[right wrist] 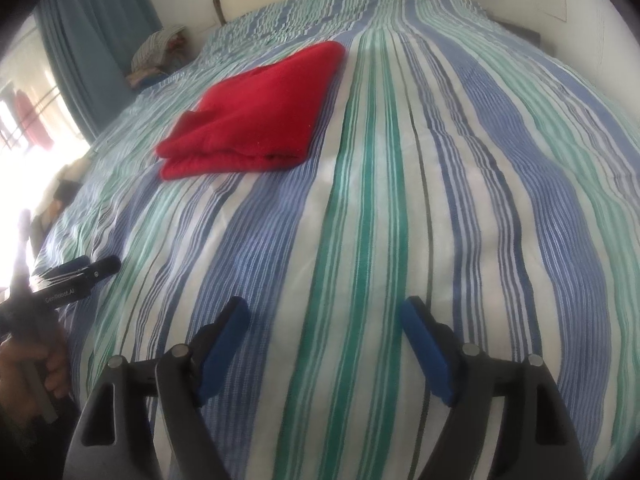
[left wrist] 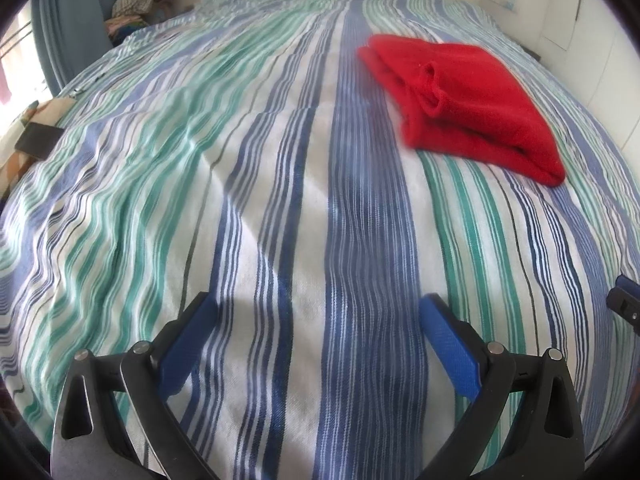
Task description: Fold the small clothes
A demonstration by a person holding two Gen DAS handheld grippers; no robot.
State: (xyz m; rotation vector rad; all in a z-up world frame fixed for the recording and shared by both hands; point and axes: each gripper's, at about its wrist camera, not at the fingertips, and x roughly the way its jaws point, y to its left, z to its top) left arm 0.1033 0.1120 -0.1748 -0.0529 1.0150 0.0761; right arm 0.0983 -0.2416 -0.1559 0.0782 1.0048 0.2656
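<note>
Jaws: left gripper [left wrist: 318,338] and right gripper [right wrist: 324,338] both wide, nothing between | garment: red cloth [right wrist: 256,116] folded flat on bedspread [right wrist: 400,240], well apart from both | reason: fold looks finished, so grippers hang clear of it.

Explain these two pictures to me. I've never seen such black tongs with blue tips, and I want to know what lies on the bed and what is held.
No robot here: a person holds a hand-operated pair of tongs in each hand, with a wide-angle camera on each looking along its fingers. One picture comes from the left tongs, the other from the right tongs. Both stand open with nothing between their blue pads, above the striped bedspread. The right view also shows the person's hand on the other tool. On the bed lies a folded red garment, apart from both tongs. Nothing is held.
</note>
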